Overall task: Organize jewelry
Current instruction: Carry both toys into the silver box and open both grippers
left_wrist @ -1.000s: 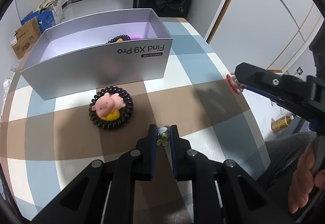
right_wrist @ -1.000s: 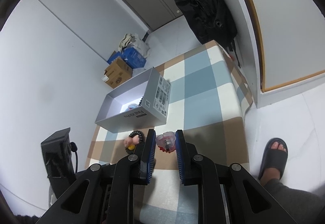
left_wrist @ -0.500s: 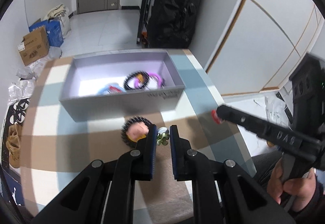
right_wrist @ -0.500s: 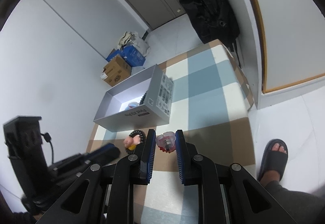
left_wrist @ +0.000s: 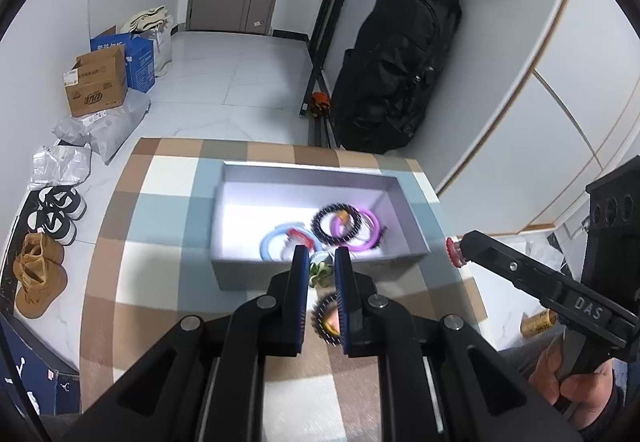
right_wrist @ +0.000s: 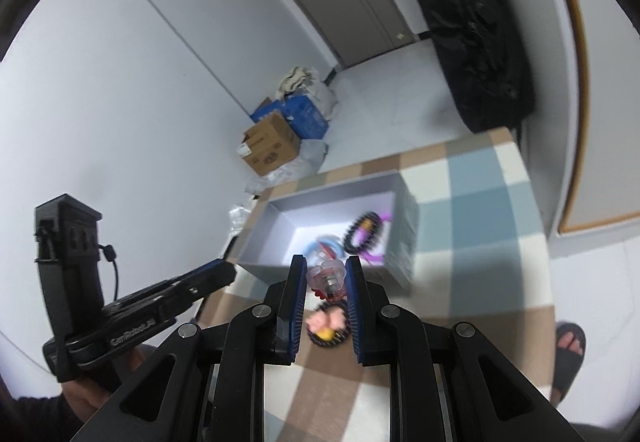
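1. Left wrist view:
   - Fingertips of the left gripper (left_wrist: 322, 274) are clamped on a small green flower-shaped trinket (left_wrist: 320, 271), held in the air above the near wall of the grey box (left_wrist: 240, 274).
   - The box sits open on the checked tablecloth (left_wrist: 160, 209); on its floor lie a dark beaded bracelet (left_wrist: 335, 222), a purple ring (left_wrist: 365, 230) overlapping it on the right, and a light blue ring (left_wrist: 276, 242) to the left.
   - Below the fingers, on the cloth just near of the box, a black beaded bracelet (left_wrist: 326, 316) encircles something pink and yellow, partly hidden.
   - At right, the right gripper (left_wrist: 460, 250) reaches in, pinching a small red piece (left_wrist: 453, 250) at its tip, beside the box's right end.
   - A black bag (left_wrist: 392, 65) leans on the far wall; cardboard boxes (left_wrist: 98, 85) stand on the floor at left.

2. Right wrist view:
   - The right gripper (right_wrist: 326, 276) is closed on the clear-and-red piece (right_wrist: 326, 278), in the air over the box's near wall (right_wrist: 264, 266).
   - The pink figure (right_wrist: 326, 324) in the black bracelet lies on the cloth beneath.
   - The left gripper (right_wrist: 224, 274) enters from the left; whether it is closed cannot be told here.
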### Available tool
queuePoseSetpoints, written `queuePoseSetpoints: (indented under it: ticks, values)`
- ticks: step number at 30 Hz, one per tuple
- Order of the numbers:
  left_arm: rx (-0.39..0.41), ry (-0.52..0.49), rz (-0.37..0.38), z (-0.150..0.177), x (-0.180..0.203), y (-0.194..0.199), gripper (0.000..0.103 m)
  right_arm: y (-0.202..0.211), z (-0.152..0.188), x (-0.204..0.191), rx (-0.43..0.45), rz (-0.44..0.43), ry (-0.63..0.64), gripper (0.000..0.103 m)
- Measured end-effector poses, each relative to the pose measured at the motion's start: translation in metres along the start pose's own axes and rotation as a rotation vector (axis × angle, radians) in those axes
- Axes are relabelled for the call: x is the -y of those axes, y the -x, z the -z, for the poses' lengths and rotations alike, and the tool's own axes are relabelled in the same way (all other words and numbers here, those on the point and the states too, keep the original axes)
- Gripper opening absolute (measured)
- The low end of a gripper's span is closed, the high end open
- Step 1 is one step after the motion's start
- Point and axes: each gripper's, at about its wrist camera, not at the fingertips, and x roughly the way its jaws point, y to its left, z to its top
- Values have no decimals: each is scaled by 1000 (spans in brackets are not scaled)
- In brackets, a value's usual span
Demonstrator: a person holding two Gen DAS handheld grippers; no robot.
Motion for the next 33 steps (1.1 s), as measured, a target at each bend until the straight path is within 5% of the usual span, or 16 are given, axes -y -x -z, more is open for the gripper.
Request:
queuePoseSetpoints:
  ticks: [33]
  values:
    - [-16,64,59,-35,-39,-51,8,-84,-38,16,-98,-27,-39,18]
